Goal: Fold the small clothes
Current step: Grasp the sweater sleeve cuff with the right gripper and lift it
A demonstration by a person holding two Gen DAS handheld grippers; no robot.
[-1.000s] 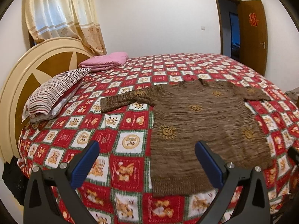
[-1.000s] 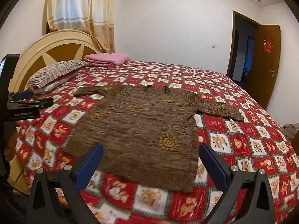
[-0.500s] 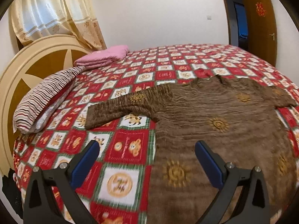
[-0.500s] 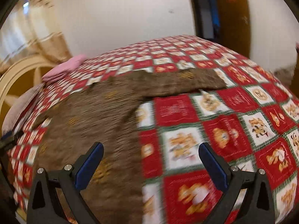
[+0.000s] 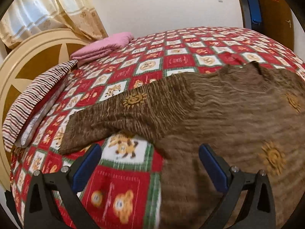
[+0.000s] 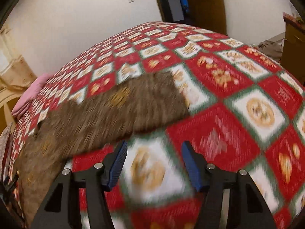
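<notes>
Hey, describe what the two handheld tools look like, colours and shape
Both look alike. The left tool has two black angular plastic arms with triangular cut-outs, each ending in a flat blue pad, and silver screw heads sit at the joints. The right tool has the same black arms, silver screws and blue pads, whose faces look finely ribbed. No cables, markings or sleeves show.

Black angular tongs (image 5: 148,164) with blue ribbed pads (image 6: 117,167) and silver screws (image 5: 234,168) at the pivots

text: none legible | door (image 5: 274,3): red emblem (too blurred to read)
</notes>
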